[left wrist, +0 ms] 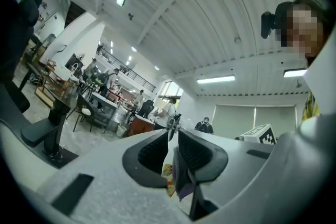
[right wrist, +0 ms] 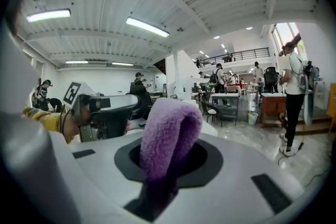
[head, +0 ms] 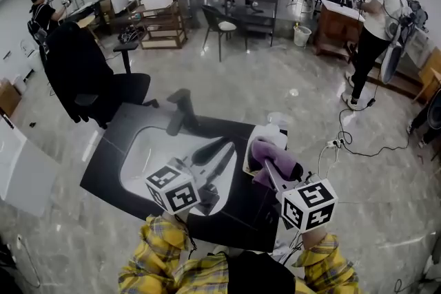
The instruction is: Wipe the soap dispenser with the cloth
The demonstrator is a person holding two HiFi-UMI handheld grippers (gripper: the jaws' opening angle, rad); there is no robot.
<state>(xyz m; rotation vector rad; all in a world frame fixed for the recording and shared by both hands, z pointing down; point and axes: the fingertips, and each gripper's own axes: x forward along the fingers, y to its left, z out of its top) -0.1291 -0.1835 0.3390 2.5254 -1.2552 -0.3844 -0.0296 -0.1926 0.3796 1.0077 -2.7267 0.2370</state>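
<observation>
The white soap dispenser (head: 265,136) stands on the black counter (head: 110,148), right of the sink. My right gripper (head: 270,172) is shut on a purple cloth (head: 274,156), which bulges from between its jaws (right wrist: 168,134) close in front of the dispenser. My left gripper (head: 224,151) hangs over the sink's right side and points at the dispenser. Its jaws (left wrist: 173,139) stand only a narrow slit apart. In the slit shows a white strip of the dispenser with its coloured label (left wrist: 168,173). Whether the pads touch it is unclear.
A white sink basin (head: 148,155) with a dark faucet (head: 180,110) fills the counter's left half. A black office chair (head: 89,79) stands behind it. A cable (head: 358,144) lies on the floor to the right. Several people and tables stand farther back.
</observation>
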